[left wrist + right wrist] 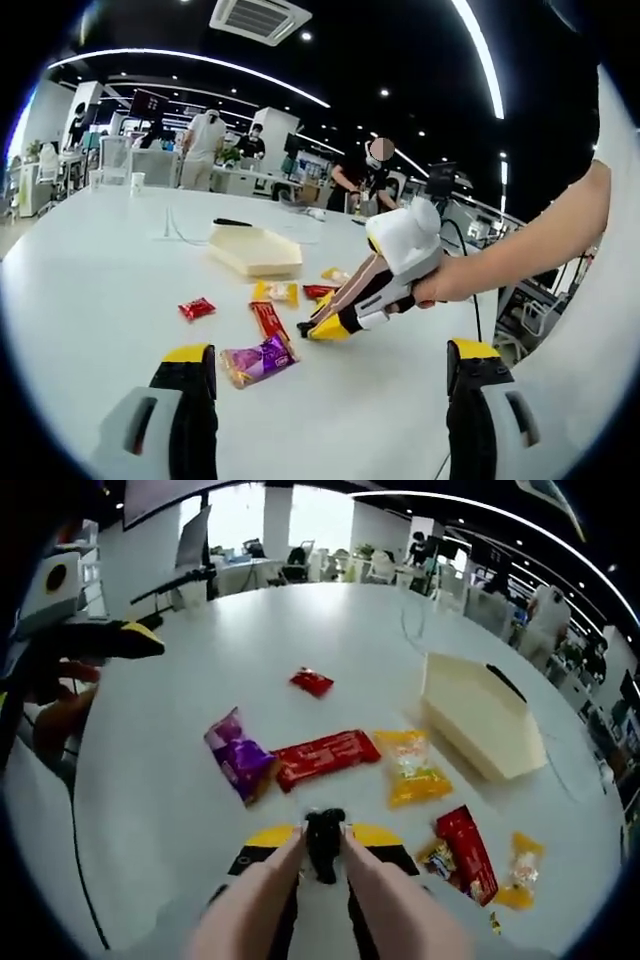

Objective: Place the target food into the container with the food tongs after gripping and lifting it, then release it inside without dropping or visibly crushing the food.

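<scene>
Apparently empty cream container [480, 717]

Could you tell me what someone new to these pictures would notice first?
Probably the bright snack packets scattered on the white table: a purple packet beside a long red packet, then a yellow packet. Next, the cream container beyond them, and the right gripper lowered to the table, jaws nearly together.

Six snack packets lie scattered on a white worktop [200, 670] beside one cream container [478, 718]; two grippers work.
</scene>
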A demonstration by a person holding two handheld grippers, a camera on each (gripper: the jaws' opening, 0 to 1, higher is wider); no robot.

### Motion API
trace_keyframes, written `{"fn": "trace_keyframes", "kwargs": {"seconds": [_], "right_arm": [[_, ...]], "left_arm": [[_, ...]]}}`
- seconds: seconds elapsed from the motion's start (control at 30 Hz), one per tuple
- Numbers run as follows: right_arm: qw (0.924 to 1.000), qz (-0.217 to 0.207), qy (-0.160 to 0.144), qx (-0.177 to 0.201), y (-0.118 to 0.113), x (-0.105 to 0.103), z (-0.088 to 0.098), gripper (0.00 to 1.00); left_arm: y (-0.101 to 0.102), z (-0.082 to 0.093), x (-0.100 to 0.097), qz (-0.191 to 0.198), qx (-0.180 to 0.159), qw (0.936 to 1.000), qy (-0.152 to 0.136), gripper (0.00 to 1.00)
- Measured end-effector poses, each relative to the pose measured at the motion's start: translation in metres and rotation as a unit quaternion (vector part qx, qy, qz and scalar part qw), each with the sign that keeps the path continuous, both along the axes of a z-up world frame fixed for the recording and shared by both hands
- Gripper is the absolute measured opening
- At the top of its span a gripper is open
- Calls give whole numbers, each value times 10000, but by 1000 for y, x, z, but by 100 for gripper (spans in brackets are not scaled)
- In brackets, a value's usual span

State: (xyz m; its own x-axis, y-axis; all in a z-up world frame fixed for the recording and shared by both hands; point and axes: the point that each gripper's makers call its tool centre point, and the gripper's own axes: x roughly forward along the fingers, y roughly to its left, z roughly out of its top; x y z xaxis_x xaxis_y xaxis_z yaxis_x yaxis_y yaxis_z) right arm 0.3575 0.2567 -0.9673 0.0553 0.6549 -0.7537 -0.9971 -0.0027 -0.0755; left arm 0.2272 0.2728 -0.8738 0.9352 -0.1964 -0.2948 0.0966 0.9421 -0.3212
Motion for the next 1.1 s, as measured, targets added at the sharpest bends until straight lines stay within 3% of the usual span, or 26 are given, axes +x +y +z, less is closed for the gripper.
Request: {"fn": "trace_keyframes", "kwargs": {"seconds": [0.1,0.13,0.53,0.77,1.03,1.07,1.1], "right_arm": [[9996,-238,168,-29,0,1,0,17],[9984,-436,350,-49,-1,0,0,17],[9981,-467,400,-58,-5,-2,3,17],[9934,-948,609,222,-9,11,18,17],[9928,-995,549,386,-13,15,34,18],[9893,-1101,861,407,-11,11,35,18],[9891,-1151,809,438,-11,14,37,18]], "left_arm": [[0,-2,0,-7,-21,10000,17,96],[0,-1,0,-4,-21,10000,12,96],[5,0,-1,72,9,10000,18,97],[5,-2,-1,80,-10,10000,50,97],[-1,-1,4,-15,-22,10000,43,97],[-1,-1,4,-20,-24,10000,45,97],[-1,0,5,-25,-26,10000,45,97]]}}
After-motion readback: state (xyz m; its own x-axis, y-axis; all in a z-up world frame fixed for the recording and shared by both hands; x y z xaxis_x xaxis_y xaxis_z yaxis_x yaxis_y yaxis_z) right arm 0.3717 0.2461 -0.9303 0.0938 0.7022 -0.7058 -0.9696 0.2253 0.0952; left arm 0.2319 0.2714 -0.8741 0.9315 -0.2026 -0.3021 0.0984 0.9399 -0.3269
